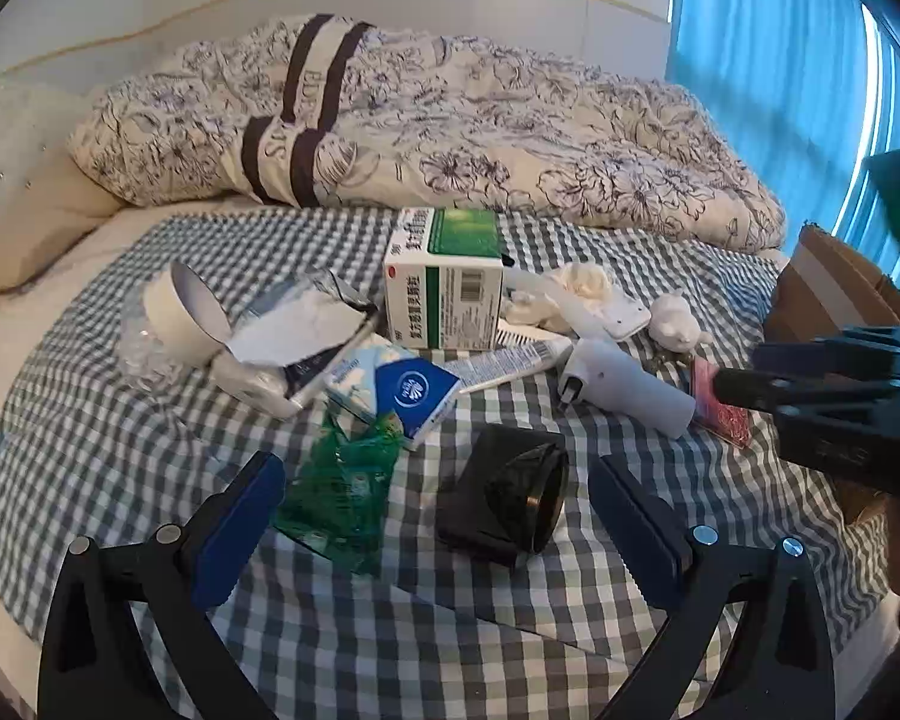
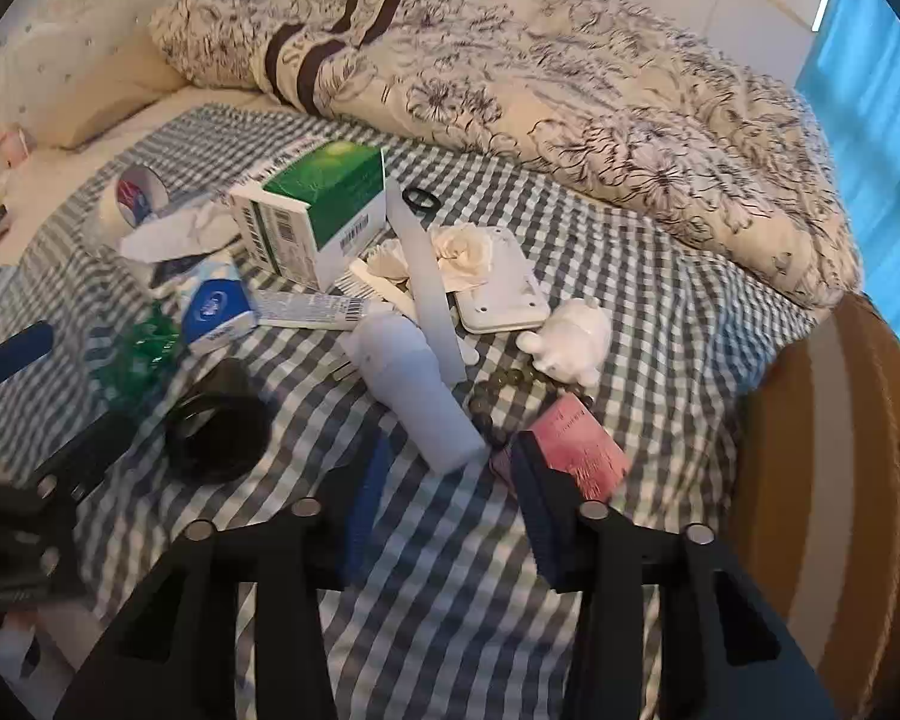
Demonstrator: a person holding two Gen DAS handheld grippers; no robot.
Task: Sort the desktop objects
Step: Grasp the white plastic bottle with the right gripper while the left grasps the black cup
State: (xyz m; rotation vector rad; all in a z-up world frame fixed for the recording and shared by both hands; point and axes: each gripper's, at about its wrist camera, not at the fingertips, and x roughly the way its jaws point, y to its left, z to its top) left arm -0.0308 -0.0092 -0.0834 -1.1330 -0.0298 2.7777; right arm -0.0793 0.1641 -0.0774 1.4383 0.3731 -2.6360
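Up close in the left wrist view, the left gripper (image 1: pixel 435 501) hangs over the checked cloth (image 1: pixel 120 420) on the bed, its blue pads spread wide and holding nothing. Between them, toward one o'clock, lies a black cylinder (image 1: pixel 504 495) on its side; at eleven o'clock sits a crumpled green wrapper (image 1: pixel 342 480), just beside the left pad. Farther off at twelve stands a green and white box (image 1: pixel 447 282), with a blue tissue pack (image 1: pixel 399 387) before it and a tube (image 1: pixel 510 360) lying flat. A white bottle (image 1: pixel 621 384) lies at one o'clock, a roll of white tape (image 1: pixel 180 312) at ten. The right gripper (image 1: pixel 732 387) enters from three o'clock, blurred, above a red card (image 1: pixel 723 420) it partly hides. The small white pieces behind the box are hard to make out.

Over in the right wrist view, the right gripper (image 2: pixel 450 498) is spread moderately wide and empty. The pink-red card (image 2: pixel 576 444) lies at one o'clock, its near corner hidden behind the right pad; whether they touch I cannot tell. The white bottle (image 2: pixel 414 390) lies at twelve, its end just ahead of the gap. A white figurine (image 2: pixel 570 339) sits beyond the card, dark beads (image 2: pixel 498 393) between them. The black cylinder (image 2: pixel 219 426) lies at ten o'clock, and a cardboard box (image 2: pixel 834 450) is cut off at three.
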